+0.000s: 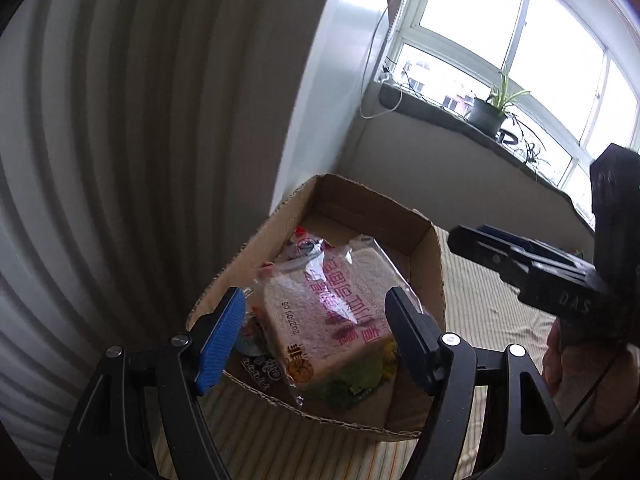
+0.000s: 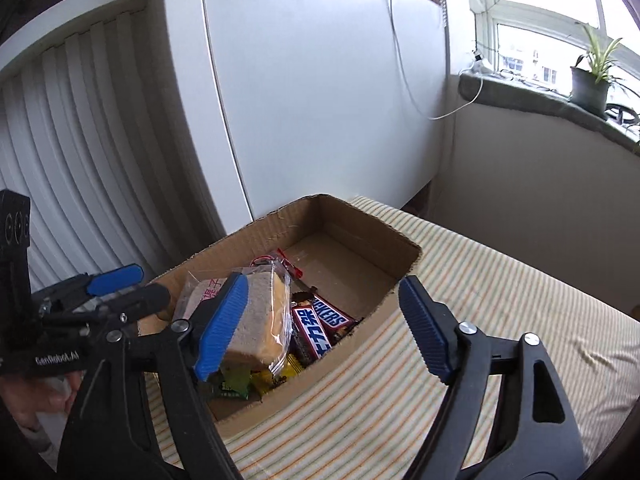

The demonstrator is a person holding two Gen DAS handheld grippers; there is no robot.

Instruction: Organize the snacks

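An open cardboard box (image 1: 424, 236) (image 2: 360, 216) stands on a striped cloth. A clear-wrapped bread slice with pink print (image 1: 332, 304) (image 2: 260, 312) lies on top of the snacks inside. Beside it lie Snickers bars (image 2: 320, 324) and green and yellow packets (image 2: 236, 384). My left gripper (image 1: 316, 320) hovers open over the box, fingers on either side of the bread without touching it. It also shows in the right wrist view (image 2: 132, 284). My right gripper (image 2: 320, 320) is open and empty over the box's near right wall. It also shows in the left wrist view (image 1: 520, 256).
A white cabinet (image 2: 312, 80) and a ribbed white panel (image 2: 80, 128) stand right behind the box. A window sill with a potted plant (image 2: 592, 80) (image 1: 488, 112) is at the back right. A white cable (image 2: 404, 60) hangs down the wall. The striped cloth (image 2: 500, 300) stretches to the right.
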